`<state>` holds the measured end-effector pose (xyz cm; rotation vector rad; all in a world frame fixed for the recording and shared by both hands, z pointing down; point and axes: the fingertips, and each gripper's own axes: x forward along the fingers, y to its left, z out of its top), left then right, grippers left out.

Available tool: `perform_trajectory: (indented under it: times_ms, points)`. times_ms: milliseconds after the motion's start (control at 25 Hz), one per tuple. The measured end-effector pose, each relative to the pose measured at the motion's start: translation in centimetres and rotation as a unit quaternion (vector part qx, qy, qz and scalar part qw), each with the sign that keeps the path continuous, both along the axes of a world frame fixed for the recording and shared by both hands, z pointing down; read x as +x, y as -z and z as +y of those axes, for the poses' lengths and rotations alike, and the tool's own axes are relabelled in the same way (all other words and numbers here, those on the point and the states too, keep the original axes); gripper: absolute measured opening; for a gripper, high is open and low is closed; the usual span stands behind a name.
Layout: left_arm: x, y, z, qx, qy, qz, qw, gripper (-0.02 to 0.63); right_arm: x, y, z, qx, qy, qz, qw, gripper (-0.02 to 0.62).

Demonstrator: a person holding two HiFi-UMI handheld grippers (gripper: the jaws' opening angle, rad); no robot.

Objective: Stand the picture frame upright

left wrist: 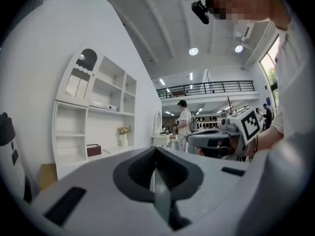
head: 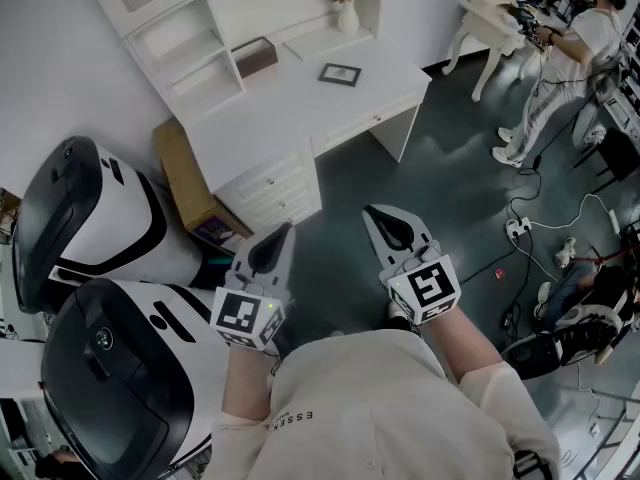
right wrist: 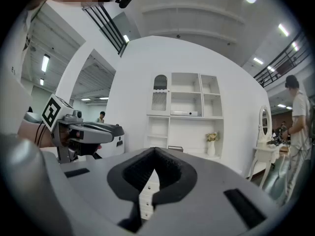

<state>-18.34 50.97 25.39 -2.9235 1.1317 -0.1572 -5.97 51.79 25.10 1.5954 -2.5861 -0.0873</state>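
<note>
The picture frame (head: 340, 74), dark-edged, lies flat on the top of the white desk (head: 290, 108) far ahead of me. My left gripper (head: 283, 232) and right gripper (head: 376, 212) hover side by side over the dark floor, well short of the desk, both pointing toward it. Each is shut with nothing between its jaws. In the left gripper view the left gripper (left wrist: 155, 154) has its pads together, with the right gripper (left wrist: 221, 139) beside it. In the right gripper view the right gripper (right wrist: 155, 156) is likewise shut. I cannot make out the frame in either gripper view.
A vase of flowers (head: 347, 13) and a brown box (head: 255, 56) stand on the desk under the shelf unit (head: 185, 38). Two large white-and-black machines (head: 90, 218) fill the left. A cardboard box (head: 185, 178) leans by the drawers. A person (head: 560, 58) and floor cables (head: 530, 228) are at the right.
</note>
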Motion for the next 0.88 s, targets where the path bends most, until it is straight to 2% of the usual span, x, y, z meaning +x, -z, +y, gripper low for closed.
perform_trajectory:
  times_ms: [440, 760, 800, 840, 880]
  points:
    - [-0.9, 0.2, -1.6, 0.0, -0.001, 0.011, 0.9999, 0.0, -1.0, 0.5, -1.3, 0.004, -0.004, -0.003, 1.0, 0.011]
    - [-2.0, -1.2, -1.9, -0.012, -0.011, 0.026, 0.9995, 0.003, -1.1, -1.0, -1.4, -0.006, -0.029, -0.017, 0.999, 0.011]
    - [-1.9, -1.3, -2.0, -0.008, -0.012, 0.026, 0.9996, 0.03, -0.9, -1.2, -1.5, -0.008, -0.035, -0.018, 0.999, 0.011]
    - [-1.7, -1.5, -2.2, -0.007, -0.014, 0.023, 0.9996, 0.13, -0.9, -1.5, -1.7, -0.014, -0.036, -0.017, 0.999, 0.014]
    - [-1.5, -1.7, -2.4, -0.01, -0.02, 0.02, 0.9995, 0.249, -1.0, -1.9, -1.8, -0.023, -0.031, -0.015, 0.999, 0.105]
